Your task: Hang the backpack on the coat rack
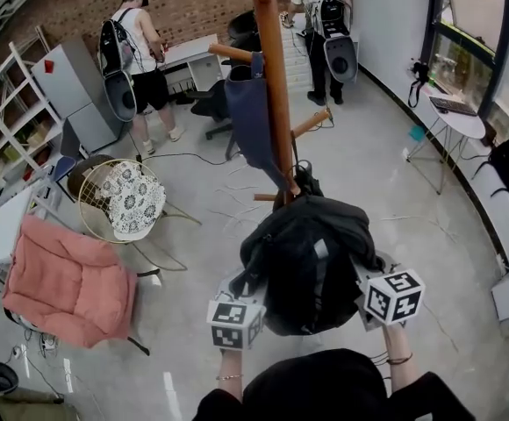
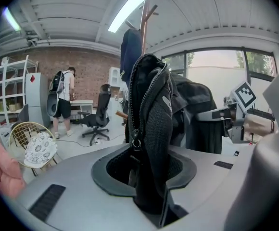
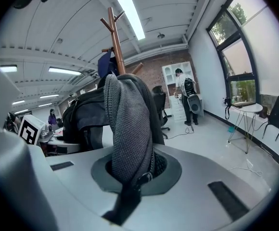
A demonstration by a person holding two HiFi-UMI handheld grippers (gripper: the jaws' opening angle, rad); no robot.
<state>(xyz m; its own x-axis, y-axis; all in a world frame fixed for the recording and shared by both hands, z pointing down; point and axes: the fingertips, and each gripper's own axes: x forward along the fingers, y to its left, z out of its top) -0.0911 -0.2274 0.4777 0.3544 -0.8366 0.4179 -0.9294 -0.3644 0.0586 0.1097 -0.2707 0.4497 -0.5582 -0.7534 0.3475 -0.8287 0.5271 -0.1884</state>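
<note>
A black backpack (image 1: 311, 261) hangs in the air between my two grippers, just in front of the wooden coat rack (image 1: 272, 86). My left gripper (image 1: 253, 281) is shut on the bag's left side, where a zippered mesh edge (image 2: 149, 129) runs up between the jaws. On the bag's right side, my right gripper (image 3: 130, 177) is shut on a grey mesh strap (image 3: 127, 124). In the head view the right gripper (image 1: 366, 274) sits slightly higher than the left. A dark blue bag (image 1: 250, 117) hangs from one peg of the rack. Its upper pegs (image 3: 111, 18) are bare.
A pink armchair (image 1: 66, 283) and a wire chair with a patterned cushion (image 1: 127, 200) stand at the left. Behind the rack are an office chair (image 1: 215, 103) and two people (image 1: 136, 51) wearing backpacks. A small white table (image 1: 452, 117) stands by the right windows. Cables lie on the floor.
</note>
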